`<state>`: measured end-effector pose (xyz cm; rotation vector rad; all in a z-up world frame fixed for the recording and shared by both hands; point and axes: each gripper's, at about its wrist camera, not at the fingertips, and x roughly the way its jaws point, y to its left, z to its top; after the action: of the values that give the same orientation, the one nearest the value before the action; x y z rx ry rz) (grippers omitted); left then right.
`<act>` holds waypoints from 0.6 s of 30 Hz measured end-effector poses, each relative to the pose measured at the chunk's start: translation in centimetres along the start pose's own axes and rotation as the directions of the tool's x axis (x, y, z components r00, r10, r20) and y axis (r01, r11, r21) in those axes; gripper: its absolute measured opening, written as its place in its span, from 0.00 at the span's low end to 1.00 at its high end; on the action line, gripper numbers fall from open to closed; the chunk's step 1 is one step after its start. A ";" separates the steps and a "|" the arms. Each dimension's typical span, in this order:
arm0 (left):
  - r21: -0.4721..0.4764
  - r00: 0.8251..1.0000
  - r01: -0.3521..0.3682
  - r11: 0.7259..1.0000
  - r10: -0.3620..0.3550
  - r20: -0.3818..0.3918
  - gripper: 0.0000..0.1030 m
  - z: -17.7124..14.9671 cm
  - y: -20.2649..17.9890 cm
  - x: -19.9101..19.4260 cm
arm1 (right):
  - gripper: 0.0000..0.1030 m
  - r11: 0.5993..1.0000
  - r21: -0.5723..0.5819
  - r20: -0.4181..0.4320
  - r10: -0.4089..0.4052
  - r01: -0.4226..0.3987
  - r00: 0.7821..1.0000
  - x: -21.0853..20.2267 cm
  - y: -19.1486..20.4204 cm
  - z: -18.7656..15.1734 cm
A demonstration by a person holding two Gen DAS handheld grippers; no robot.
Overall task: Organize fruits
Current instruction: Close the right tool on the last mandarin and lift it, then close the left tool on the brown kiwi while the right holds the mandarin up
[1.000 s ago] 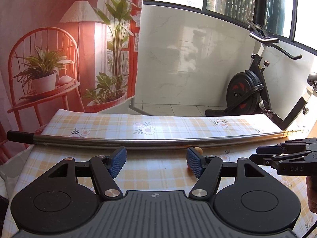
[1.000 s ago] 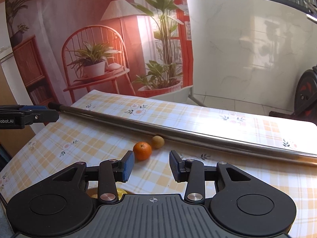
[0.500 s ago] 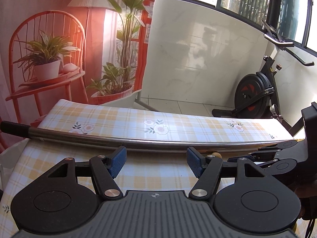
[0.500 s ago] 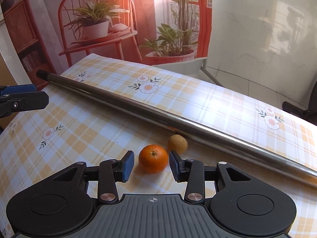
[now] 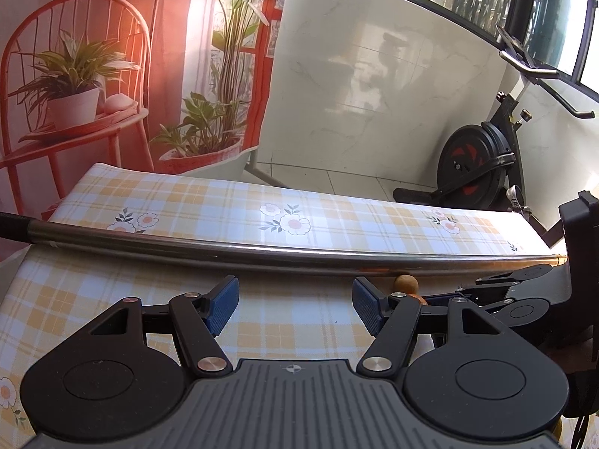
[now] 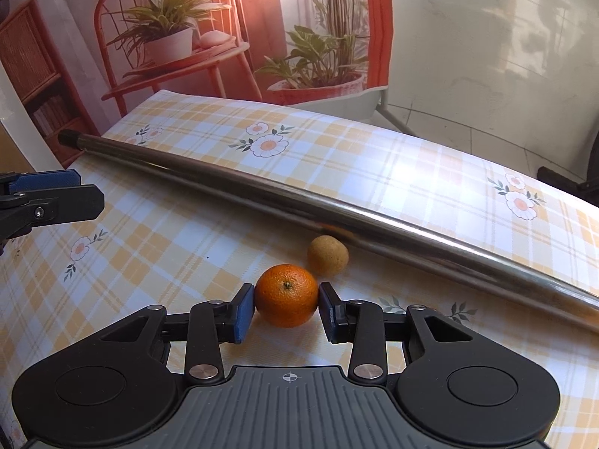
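Observation:
An orange rests on the checked tablecloth, and my right gripper is shut on it, one blue pad touching each side. A small round brown fruit lies just behind the orange, close to a long metal pole. In the left wrist view the brown fruit and a sliver of the orange show past my right finger. My left gripper hangs open and empty over bare cloth, left of the fruits. Its fingers enter the right wrist view at the left edge.
The metal pole lies across the whole table behind the fruits. Beyond the far table edge stand a printed backdrop of a chair and plants, a white wall, and an exercise bike at the right.
My right gripper has moved forward and down until the orange sits between its pads, which now touch it. The left gripper has swung slightly and stays open.

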<state>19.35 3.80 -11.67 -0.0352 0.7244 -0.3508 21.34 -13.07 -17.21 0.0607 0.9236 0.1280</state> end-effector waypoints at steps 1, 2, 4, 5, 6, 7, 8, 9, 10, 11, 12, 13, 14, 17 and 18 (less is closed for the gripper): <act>0.006 1.000 0.010 1.000 -0.010 -0.006 0.67 0.0 -0.3 0.3 | 0.33 1.000 0.004 0.007 -0.001 0.001 1.000 -0.4 -0.3 -0.2; 0.010 1.000 0.024 1.000 -0.023 -0.013 0.67 0.0 -0.7 0.7 | 0.33 1.000 0.010 0.019 -0.006 0.006 1.000 -1.0 -0.7 -0.6; 0.017 0.998 0.055 0.998 -0.055 -0.023 0.67 0.1 -1.4 1.4 | 0.33 1.000 0.016 0.039 -0.026 0.025 0.999 -1.9 -1.5 -1.3; 0.022 0.997 0.077 0.997 -0.076 -0.032 0.67 0.0 -2.0 2.0 | 0.33 0.999 0.022 0.047 -0.035 0.034 0.998 -2.4 -1.9 -1.7; 0.027 0.995 0.095 0.995 -0.094 -0.041 0.66 0.1 -2.5 2.6 | 0.33 0.999 0.031 0.056 -0.043 0.042 0.997 -2.9 -2.4 -2.1; 0.034 0.992 0.113 0.993 -0.111 -0.052 0.66 0.1 -3.1 3.2 | 0.33 0.998 0.038 0.065 -0.051 0.049 0.997 -3.3 -2.8 -2.4; 0.040 0.990 0.128 0.991 -0.125 -0.061 0.66 0.1 -3.7 3.8 | 0.33 0.997 0.050 0.075 -0.062 0.058 0.995 -3.9 -3.3 -2.8; 0.048 0.988 0.140 0.989 -0.137 -0.070 0.65 0.1 -4.3 4.5 | 0.33 0.996 0.061 0.082 -0.071 0.066 0.994 -4.3 -3.8 -3.2; 0.060 0.986 0.150 0.987 -0.146 -0.080 0.63 0.1 -5.0 5.2 | 0.33 0.995 0.073 0.089 -0.077 0.071 0.993 -4.7 -4.3 -3.5; 0.072 0.985 0.155 0.985 -0.149 -0.087 0.61 0.0 -5.6 5.8 | 0.33 0.993 0.088 0.095 -0.082 0.074 0.992 -5.0 -4.7 -3.9; 0.089 0.984 0.159 0.983 -0.150 -0.095 0.57 0.0 -6.3 6.6 | 0.33 0.991 0.107 0.102 -0.085 0.074 0.991 -5.4 -5.2 -4.3; 0.102 0.983 0.160 0.982 -0.150 -0.102 0.56 -0.1 -6.8 7.2 | 0.33 0.990 0.120 0.106 -0.088 0.075 0.991 -5.7 -5.6 -4.6; 0.112 0.983 0.160 0.981 -0.148 -0.111 0.56 -0.1 -7.2 8.0 | 0.33 0.988 0.135 0.112 -0.091 0.076 0.990 -5.9 -6.0 -5.0; 0.125 0.980 0.159 0.979 -0.142 -0.139 0.54 -0.1 -8.0 9.7 | 0.33 0.984 0.161 0.123 -0.097 0.077 0.988 -6.4 -6.8 -5.9; 0.127 0.979 0.158 0.979 -0.138 -0.150 0.52 -0.1 -8.2 10.3 | 0.33 0.983 0.167 0.126 -0.098 0.077 0.987 -6.5 -6.9 -6.1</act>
<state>23.96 -7.28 -17.10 0.0681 0.8374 -0.5504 13.13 -20.84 -16.47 0.1771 0.7996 -0.0332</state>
